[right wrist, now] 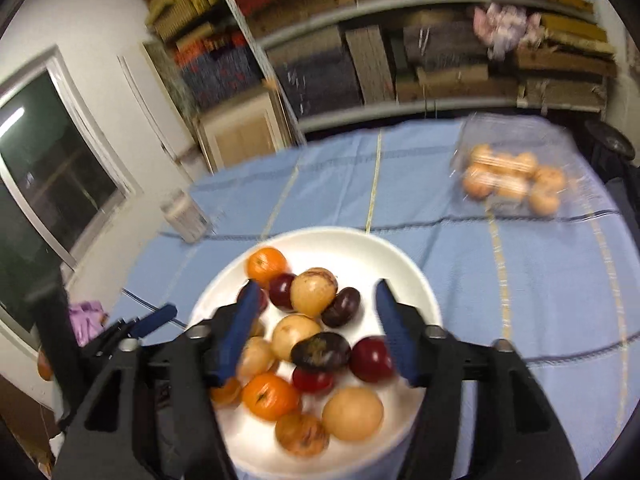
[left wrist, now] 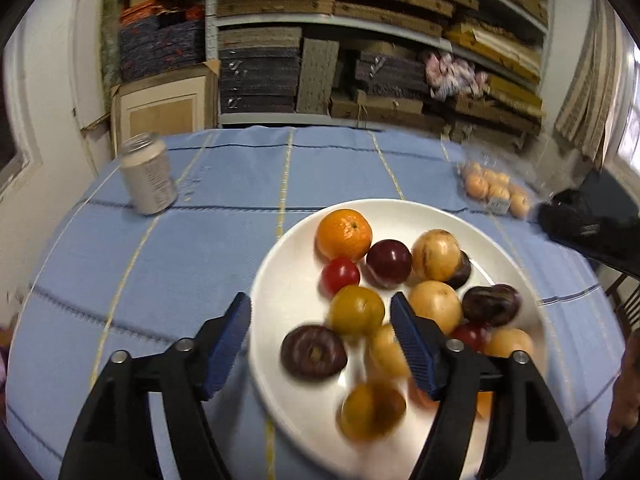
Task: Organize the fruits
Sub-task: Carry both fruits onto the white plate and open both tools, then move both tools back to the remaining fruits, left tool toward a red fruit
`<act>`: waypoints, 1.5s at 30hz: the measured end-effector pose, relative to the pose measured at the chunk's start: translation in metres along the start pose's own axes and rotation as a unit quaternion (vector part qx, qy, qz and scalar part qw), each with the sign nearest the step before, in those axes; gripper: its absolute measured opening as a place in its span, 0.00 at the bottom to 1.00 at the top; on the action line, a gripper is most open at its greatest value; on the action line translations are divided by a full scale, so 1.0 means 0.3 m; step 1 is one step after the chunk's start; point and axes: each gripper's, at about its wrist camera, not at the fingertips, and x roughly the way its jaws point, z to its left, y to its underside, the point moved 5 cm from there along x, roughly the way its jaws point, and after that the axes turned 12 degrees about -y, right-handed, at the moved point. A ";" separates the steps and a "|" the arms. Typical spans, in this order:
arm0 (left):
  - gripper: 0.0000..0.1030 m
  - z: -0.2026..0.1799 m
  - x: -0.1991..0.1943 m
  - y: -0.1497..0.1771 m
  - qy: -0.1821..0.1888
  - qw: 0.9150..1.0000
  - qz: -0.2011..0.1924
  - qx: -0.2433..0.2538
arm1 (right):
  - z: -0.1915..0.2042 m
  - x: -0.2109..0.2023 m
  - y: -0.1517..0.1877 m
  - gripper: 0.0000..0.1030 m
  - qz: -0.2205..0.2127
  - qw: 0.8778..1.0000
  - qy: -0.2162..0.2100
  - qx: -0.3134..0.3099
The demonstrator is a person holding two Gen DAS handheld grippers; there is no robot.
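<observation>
A white plate (left wrist: 288, 248) on the blue tablecloth holds several mixed fruits: an orange (left wrist: 344, 234), dark plums (left wrist: 389, 263), a small red fruit (left wrist: 340, 276) and tan round fruits (left wrist: 436, 249). My left gripper (left wrist: 320, 312) is open and empty, low over the plate's near left side. The plate shows in the right wrist view (right wrist: 348, 244) too, with my right gripper (right wrist: 316, 300) open and empty above the fruit pile. Part of the left gripper (right wrist: 154, 320) shows at the plate's left.
A pale drink can (left wrist: 148, 178) stands at the table's far left. A clear plastic pack of tan fruits (right wrist: 516, 178) lies at the far right. A dark object (left wrist: 588, 232) sits at the right table edge. Shelves of stacked mats stand behind.
</observation>
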 end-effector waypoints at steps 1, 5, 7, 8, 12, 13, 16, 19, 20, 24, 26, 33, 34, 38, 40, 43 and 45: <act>0.75 0.018 -0.031 0.018 0.001 1.000 -0.003 -0.009 | 0.015 -0.061 0.015 0.75 -0.018 1.000 -0.003 -0.004; 0.83 0.055 -0.126 0.120 0.011 0.999 -0.004 -0.030 | 0.039 -0.257 0.139 0.88 -0.075 0.997 -0.004 -0.016; 0.84 0.044 -0.158 0.198 0.017 0.999 0.004 -0.033 | 0.018 -0.327 0.248 0.91 -0.098 0.995 0.008 -0.018; 0.84 0.029 -0.166 0.230 0.021 0.999 0.009 -0.029 | 0.001 -0.348 0.296 0.92 -0.108 0.994 0.015 -0.017; 0.84 -0.063 -0.202 0.334 0.014 1.000 0.008 0.019 | -0.097 -0.366 0.421 0.93 -0.080 0.995 0.064 0.008; 0.85 -0.092 -0.216 0.350 0.006 0.999 0.001 0.035 | -0.115 -0.382 0.418 0.93 -0.089 0.994 0.055 0.026; 0.89 -0.159 -0.253 0.382 0.000 0.998 -0.019 0.067 | -0.164 -0.418 0.410 0.95 -0.105 0.991 0.036 0.070; 0.90 -0.208 -0.285 0.401 0.013 0.996 -0.030 0.083 | -0.222 -0.437 0.408 0.95 -0.111 0.986 0.010 0.123; 0.91 -0.227 -0.287 0.410 0.018 0.996 -0.028 0.088 | -0.234 -0.438 0.410 0.95 -0.110 0.984 -0.001 0.138; 0.92 -0.307 -0.274 0.455 0.016 0.990 -0.023 0.139 | -0.273 -0.435 0.410 0.95 -0.105 0.977 -0.023 0.186; 0.92 -0.324 -0.267 0.470 0.013 0.988 -0.022 0.154 | -0.273 -0.436 0.411 0.95 -0.105 0.977 -0.021 0.187; 0.92 -0.325 -0.226 0.480 0.021 0.989 0.001 0.150 | -0.246 -0.426 0.408 0.95 -0.097 0.981 -0.014 0.168; 0.92 -0.320 -0.220 0.479 0.024 0.989 0.006 0.145 | -0.242 -0.423 0.408 0.95 -0.095 0.981 -0.013 0.166; 0.89 -0.317 -0.219 0.481 0.031 0.990 0.010 0.139 | -0.239 -0.415 0.411 0.95 -0.091 0.982 -0.012 0.165; 0.85 -0.325 -0.224 0.485 0.034 0.989 0.007 0.146 | -0.241 -0.413 0.410 0.95 -0.089 0.982 -0.011 0.165; 0.71 -0.343 -0.227 0.494 0.042 0.986 0.006 0.160 | -0.240 -0.411 0.411 0.96 -0.088 0.983 -0.010 0.163; 0.57 -0.351 -0.219 0.499 0.046 0.985 0.011 0.166 | -0.237 -0.409 0.412 0.96 -0.087 0.983 -0.009 0.161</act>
